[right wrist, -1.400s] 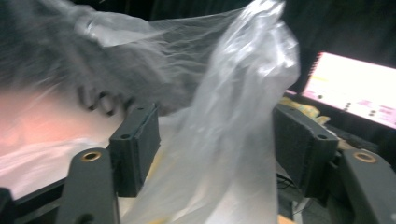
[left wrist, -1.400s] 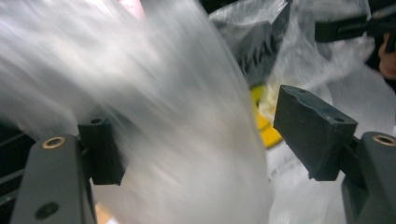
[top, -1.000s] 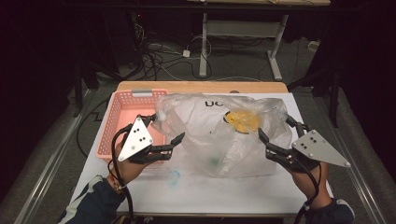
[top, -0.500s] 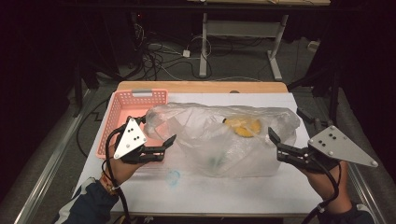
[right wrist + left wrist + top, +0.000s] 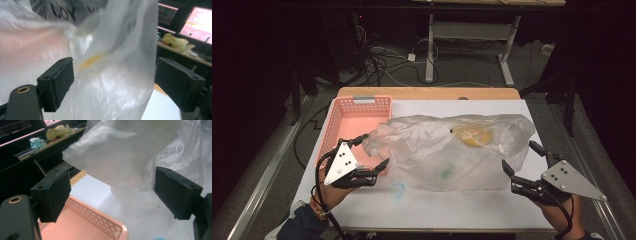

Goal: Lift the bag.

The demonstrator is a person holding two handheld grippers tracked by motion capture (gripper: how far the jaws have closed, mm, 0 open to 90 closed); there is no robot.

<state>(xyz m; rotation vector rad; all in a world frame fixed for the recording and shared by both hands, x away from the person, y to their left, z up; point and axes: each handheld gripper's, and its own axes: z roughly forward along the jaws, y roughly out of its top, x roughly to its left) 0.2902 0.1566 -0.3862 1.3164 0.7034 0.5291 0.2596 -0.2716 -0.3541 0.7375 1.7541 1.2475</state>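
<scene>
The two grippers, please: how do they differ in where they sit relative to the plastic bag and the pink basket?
The left gripper sits at the plastic bag's left end, over the pink basket; the right gripper sits at the bag's right end, away from the basket. Both are open, neither clamping the bag.

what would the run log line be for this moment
left gripper open | right gripper open | clear plastic bag on table, ungripped | pink plastic basket at left

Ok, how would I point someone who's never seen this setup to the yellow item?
Start at the white-topped table and find the big clear plastic bag lying across its middle, right of the pink basket. The yellow item sits inside the bag's upper right part, the one bright yellow patch showing through the film.
</scene>
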